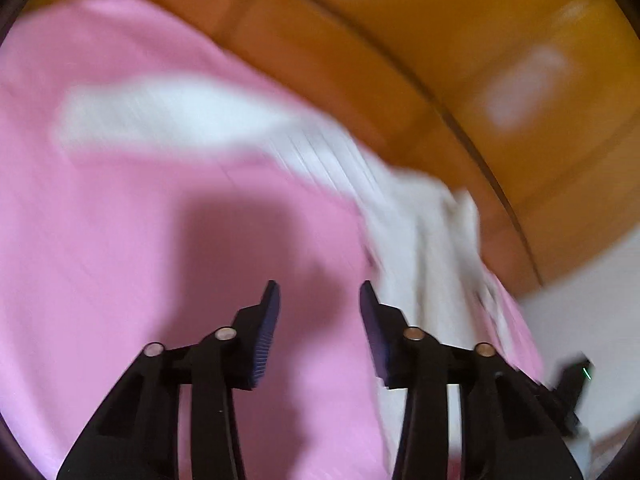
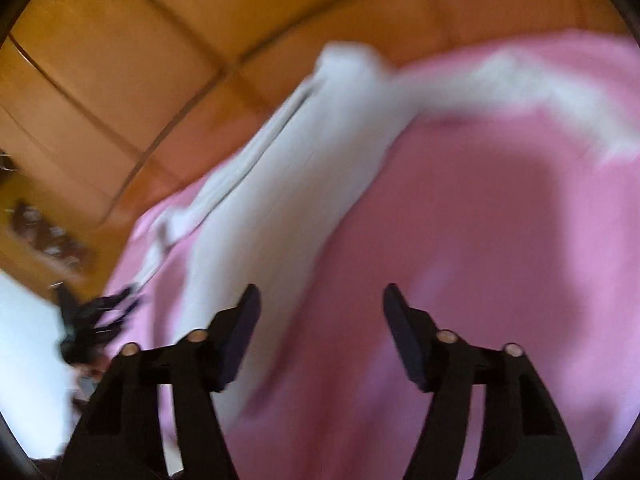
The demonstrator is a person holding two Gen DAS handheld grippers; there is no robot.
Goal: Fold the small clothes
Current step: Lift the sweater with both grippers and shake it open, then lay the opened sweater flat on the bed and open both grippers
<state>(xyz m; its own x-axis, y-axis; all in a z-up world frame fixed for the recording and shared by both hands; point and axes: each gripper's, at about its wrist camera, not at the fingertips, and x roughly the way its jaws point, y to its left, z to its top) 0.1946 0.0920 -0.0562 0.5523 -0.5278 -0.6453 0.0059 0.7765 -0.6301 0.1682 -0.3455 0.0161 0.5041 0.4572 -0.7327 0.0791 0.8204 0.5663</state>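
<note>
A small white garment (image 1: 420, 232) lies stretched across a pink cloth (image 1: 120, 240); both views are blurred. In the left wrist view it runs from the upper left down to the right, passing beside the right finger. My left gripper (image 1: 319, 286) is open above the pink cloth with nothing between its pads. In the right wrist view the white garment (image 2: 288, 184) runs diagonally over the pink cloth (image 2: 460, 260) and down behind the left finger. My right gripper (image 2: 321, 288) is open wide; garment and cloth show in the gap below it, and the pads press on nothing.
Orange-brown wooden panelling (image 1: 440, 40) borders the pink cloth at the far side, and shows as wooden panelling (image 2: 120, 60) in the right wrist view. A dark blurred object (image 2: 92, 316) sits at the cloth's left edge, and a dark object (image 1: 572, 376) with a green light at its right edge.
</note>
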